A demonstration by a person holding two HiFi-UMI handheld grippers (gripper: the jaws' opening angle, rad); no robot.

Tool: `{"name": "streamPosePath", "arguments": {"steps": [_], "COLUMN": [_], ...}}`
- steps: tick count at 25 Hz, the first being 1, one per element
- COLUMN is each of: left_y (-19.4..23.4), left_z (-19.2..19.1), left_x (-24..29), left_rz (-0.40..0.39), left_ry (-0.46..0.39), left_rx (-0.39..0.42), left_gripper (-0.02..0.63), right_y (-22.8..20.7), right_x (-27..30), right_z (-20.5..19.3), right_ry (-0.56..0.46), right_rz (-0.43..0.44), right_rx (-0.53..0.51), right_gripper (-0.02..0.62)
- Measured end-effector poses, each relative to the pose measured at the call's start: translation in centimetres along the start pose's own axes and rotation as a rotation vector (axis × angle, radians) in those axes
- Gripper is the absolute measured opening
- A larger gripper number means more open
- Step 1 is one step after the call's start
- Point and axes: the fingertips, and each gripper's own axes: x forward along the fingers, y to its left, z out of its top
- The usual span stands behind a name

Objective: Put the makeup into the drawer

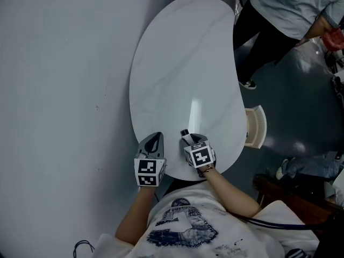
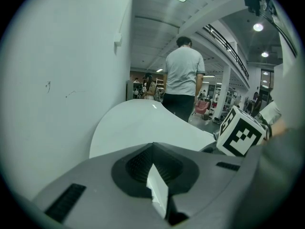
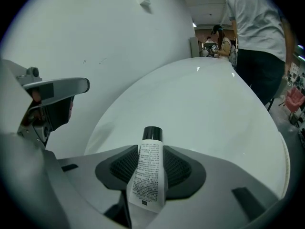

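Note:
A white makeup tube (image 1: 186,137) with a black cap and small print is held between the jaws of my right gripper (image 1: 192,140), cap pointing away from me. In the right gripper view the tube (image 3: 148,175) stands clamped between the ribbed pads (image 3: 183,168) of the right gripper (image 3: 151,162), above the near end of the white table (image 3: 209,109). My left gripper (image 1: 155,140) hovers just left of it, jaws together. The left gripper (image 2: 155,168) shows only a thin white sliver at its seam; I cannot tell what that is. No drawer is clearly recognisable.
The rounded white table (image 1: 183,63) runs along a pale wall (image 1: 64,90) on its left. A white ribbed container (image 1: 256,127) sits off the table's right edge. A person (image 1: 279,15) stands at the far right end. Dark floor and clutter lie to the right.

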Motion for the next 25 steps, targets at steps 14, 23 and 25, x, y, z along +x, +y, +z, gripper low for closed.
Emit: {"name": "streamPosePath", "arguments": {"steps": [14, 23, 25], "left_y": [-1.3, -4.5, -5.5], "left_z": [0.7, 1.5, 1.6], "left_x": [-2.5, -4.5, -4.9], "left_rz": [-0.019, -0.065, -0.078], "left_ry": [-0.038, -0.093, -0.103], "left_rx": [0.017, 0.059, 0.068], "left_gripper": [0.046, 0.046, 0.046], "right_y": [0.4, 0.3, 0.0], "right_x": [-3.7, -8.6, -9.8], "right_z": [-0.3, -1.3, -1.9], "right_ry": [-0.061, -0.149, -0.164], "right_rz": [-0.025, -0.078, -0.092], "right_rx": [0.028, 0.062, 0.072], "right_gripper": [0.173, 0.173, 0.173]}}
